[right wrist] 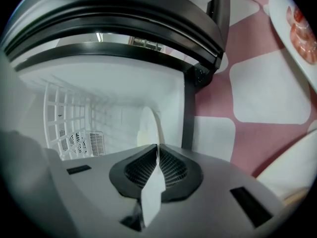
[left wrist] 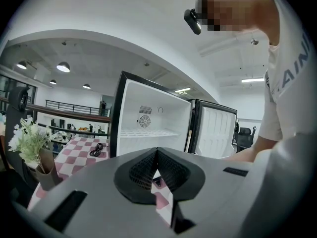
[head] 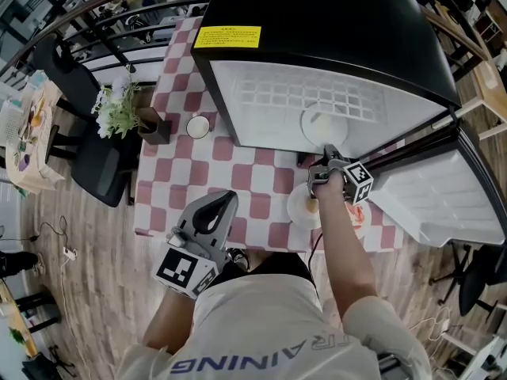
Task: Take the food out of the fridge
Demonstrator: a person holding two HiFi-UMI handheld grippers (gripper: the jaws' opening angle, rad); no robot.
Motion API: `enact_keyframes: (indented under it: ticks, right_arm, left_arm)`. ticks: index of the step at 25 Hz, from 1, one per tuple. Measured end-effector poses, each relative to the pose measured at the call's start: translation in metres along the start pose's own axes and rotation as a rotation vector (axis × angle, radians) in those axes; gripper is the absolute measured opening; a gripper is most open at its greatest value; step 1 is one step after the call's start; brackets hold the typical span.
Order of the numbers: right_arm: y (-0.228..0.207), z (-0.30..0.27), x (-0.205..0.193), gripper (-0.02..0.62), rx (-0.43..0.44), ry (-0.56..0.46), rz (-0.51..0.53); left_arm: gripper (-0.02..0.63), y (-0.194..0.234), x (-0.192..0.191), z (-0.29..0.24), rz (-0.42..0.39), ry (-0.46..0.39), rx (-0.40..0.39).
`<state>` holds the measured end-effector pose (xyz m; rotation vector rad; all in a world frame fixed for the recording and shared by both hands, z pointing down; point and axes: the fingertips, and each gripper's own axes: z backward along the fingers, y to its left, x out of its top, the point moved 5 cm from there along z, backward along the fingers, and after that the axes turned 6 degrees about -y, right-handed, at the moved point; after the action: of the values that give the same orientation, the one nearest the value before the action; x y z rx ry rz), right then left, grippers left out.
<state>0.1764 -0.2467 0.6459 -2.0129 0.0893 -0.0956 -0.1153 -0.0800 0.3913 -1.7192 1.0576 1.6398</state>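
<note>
Plate [right wrist: 147, 127] rim tight in right claw [right wrist: 157, 150], inside fridge [right wrist: 111, 90].

The right hand-held gripper [head: 327, 151] is at the rim of the white plate [head: 321, 123] inside the open fridge [head: 317, 14].

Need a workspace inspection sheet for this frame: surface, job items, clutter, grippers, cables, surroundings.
Surface: pink-and-white checked tablecloth.
Job's things: fridge, door open; white plate inside; plate of food on the cloth outside.
Clutter: cup; flowers.
Grippers: right gripper shut on the white plate's rim; left gripper shut, empty, near the person's body.
Cables: black cable on the cloth beside the fridge.
Surroundings: black chair; wood floor.
</note>
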Motion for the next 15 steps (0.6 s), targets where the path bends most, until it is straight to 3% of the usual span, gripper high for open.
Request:
enact_keyframes:
  ticks: [15]
  right_arm:
    - [-0.014, 0.034, -0.006, 0.034, 0.0, 0.037, 0.008]
  left_arm:
    - [0.005, -0.01, -0.003, -0.008, 0.01, 0.011, -0.043]
